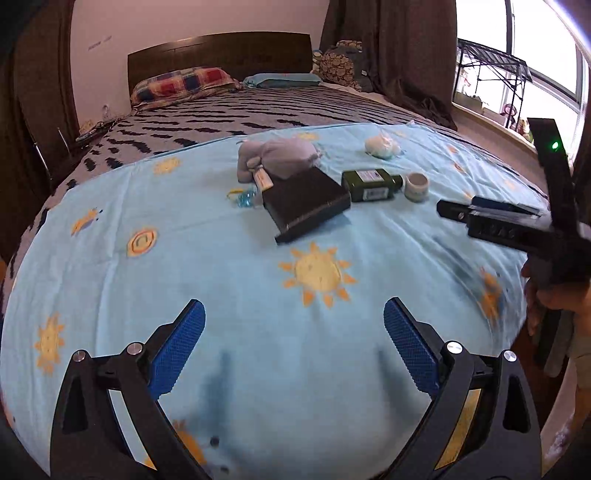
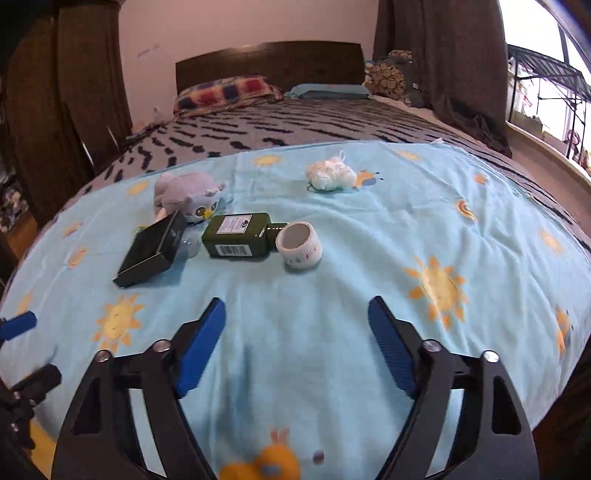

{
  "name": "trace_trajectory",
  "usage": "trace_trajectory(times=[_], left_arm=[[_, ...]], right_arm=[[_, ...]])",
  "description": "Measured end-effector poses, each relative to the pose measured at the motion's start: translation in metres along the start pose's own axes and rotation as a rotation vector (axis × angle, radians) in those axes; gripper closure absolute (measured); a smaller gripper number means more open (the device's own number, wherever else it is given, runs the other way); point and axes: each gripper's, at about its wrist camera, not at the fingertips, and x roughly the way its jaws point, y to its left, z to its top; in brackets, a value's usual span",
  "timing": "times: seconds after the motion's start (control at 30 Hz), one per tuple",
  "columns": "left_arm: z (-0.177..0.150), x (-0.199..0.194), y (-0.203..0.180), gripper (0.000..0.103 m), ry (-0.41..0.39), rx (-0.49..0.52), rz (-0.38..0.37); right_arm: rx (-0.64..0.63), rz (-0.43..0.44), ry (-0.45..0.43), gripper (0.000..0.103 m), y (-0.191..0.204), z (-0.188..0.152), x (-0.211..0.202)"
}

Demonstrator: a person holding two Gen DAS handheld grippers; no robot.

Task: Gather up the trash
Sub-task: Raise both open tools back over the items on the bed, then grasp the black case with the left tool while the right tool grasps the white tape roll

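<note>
Bed (image 2: 480,229) under a sun-print blue sheet, where a crumpled white wad (image 2: 330,172) lies beyond a green bottle (image 2: 236,240), a tape roll (image 2: 300,246) touching its neck, a black box (image 2: 151,251) left, both grippers (image 1: 293,332) (image 2: 295,332) hovering open, empty.

A bed (image 1: 258,110) with a dark headboard (image 1: 221,51) is standing against a pink wall (image 2: 221,26); daylight is entering a window (image 1: 546,44) beside brown curtains (image 1: 391,48).
</note>
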Motion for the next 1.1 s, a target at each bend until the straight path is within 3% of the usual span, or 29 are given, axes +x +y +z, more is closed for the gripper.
trace_trajectory(times=[0.13,0.5,0.57,0.6,0.63,0.87,1.1], left_arm=[[0.027,0.016,0.002,0.010,0.005,-0.031,0.000],[0.078,0.076,-0.001,0.008,0.051,-0.127,0.017],[0.086,0.089,0.001,0.008,0.062,-0.156,0.031],[0.088,0.095,0.002,0.008,0.069,-0.164,0.036],[0.090,0.102,0.003,0.008,0.085,-0.170,0.043],[0.092,0.128,0.003,0.008,0.148,-0.180,0.041],[0.088,0.140,0.006,0.026,0.189,-0.200,0.003]], right_arm=[[0.043,0.005,0.040,0.048,-0.006,0.013,0.029],[0.024,-0.004,0.074,0.049,-0.006,0.031,0.062],[0.030,0.002,0.069,0.054,-0.007,0.030,0.062],[0.038,0.003,0.068,0.065,-0.009,0.029,0.062],[0.046,0.009,0.065,0.068,-0.011,0.029,0.061],[0.029,0.032,0.046,0.069,-0.009,0.027,0.056],[-0.012,0.029,0.038,0.069,0.000,0.020,0.047]])
